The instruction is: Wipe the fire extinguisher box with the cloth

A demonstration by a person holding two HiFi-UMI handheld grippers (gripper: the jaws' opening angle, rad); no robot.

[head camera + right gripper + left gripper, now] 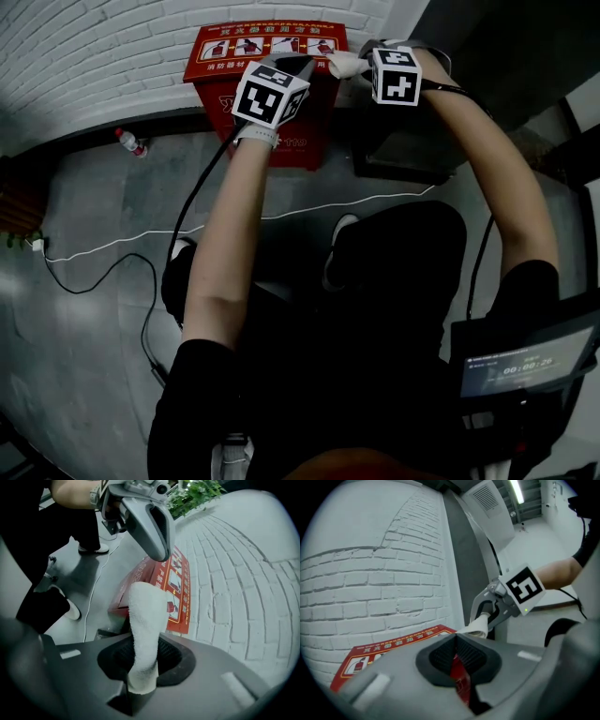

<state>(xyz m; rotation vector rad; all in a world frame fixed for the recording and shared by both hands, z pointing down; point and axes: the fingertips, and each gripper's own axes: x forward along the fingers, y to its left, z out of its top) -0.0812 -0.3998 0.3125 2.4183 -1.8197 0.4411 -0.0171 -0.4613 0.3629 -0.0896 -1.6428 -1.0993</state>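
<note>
The red fire extinguisher box [225, 47] stands on the floor against a white brick wall, its printed lid facing up. My right gripper [364, 60] is shut on a rolled white cloth [344, 64], whose free end rests at the lid's right edge. In the right gripper view the cloth [146, 616] rises from my right gripper [142, 670] over the box [177, 581]. My left gripper [302, 64] hovers above the lid's right half, jaws shut and holding nothing. In the left gripper view my left gripper [456, 640] points at the lid [389, 646], with the cloth [477, 628] just beyond.
A plastic bottle [131, 142] lies by the wall left of the box. A white cable [122, 246] and a black cable [150, 309] run over the grey floor. A dark cabinet [403, 150] stands right of the box. Green plants [194, 494] show behind it.
</note>
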